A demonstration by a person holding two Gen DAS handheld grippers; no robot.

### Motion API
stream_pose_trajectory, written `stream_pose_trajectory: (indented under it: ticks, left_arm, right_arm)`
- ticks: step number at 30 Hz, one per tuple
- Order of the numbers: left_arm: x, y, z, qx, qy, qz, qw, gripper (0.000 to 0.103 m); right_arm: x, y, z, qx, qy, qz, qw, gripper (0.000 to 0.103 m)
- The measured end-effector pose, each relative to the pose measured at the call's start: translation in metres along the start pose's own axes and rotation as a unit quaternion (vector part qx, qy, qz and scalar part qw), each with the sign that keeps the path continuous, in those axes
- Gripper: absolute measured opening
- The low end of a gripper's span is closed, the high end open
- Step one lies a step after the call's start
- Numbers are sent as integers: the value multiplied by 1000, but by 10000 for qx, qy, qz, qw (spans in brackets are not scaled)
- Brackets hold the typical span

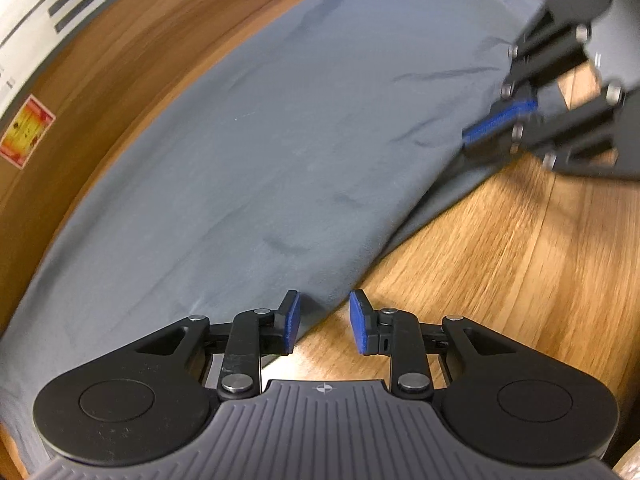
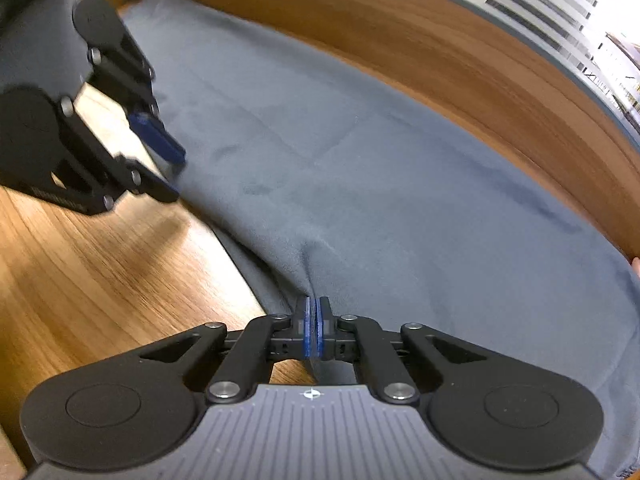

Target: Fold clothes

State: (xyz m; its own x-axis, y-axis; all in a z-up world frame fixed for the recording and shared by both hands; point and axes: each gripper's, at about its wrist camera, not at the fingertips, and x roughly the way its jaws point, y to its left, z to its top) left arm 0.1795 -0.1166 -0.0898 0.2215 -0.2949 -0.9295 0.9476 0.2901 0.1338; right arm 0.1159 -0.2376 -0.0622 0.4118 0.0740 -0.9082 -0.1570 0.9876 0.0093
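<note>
Right gripper (image 2: 314,330) pinches grey garment (image 2: 360,184) edge.

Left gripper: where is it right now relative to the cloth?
The left gripper hovers open over the near edge of the grey cloth on the wooden table, left of the right gripper, which pinches that same edge.

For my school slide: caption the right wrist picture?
Right gripper pinches grey cloth on wooden table.
</note>
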Motion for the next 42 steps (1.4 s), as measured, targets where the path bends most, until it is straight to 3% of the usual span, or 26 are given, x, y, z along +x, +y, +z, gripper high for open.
stream_pose_trajectory:
  ticks: [8,15,21,28,34,38,42]
  left_arm:
    - [3,5,-4,145,132,-20,9998,31]
    - [-4,1,3,-12,25,-54,10000,33]
    - [6,8,2,-107,143,117,9998,34]
    - [8,32,-18,-422,333,327,9980,34]
    - [-4,58,-41,-957,397,590,9929,34]
    - [-15,81,-65,-1516,446,624,9855,37]
    - [-26,111,-96,-1996,517,641,9764,44]
  right_arm:
    - [-5,-12,11,98,76,179,9998,15]
    - [14,-3,12,44,25,14,10000,15]
    - [34,-15,-8,33,338,-289,9990,15]
    - [17,-54,-47,580,558,-752,9939,19]
    - [-16,-79,-67,1227,401,-919,9874,33]
    - [-25,-74,-70,1022,345,-933,9898,61]
    - [-20,-69,-69,956,422,-879,9906,63]
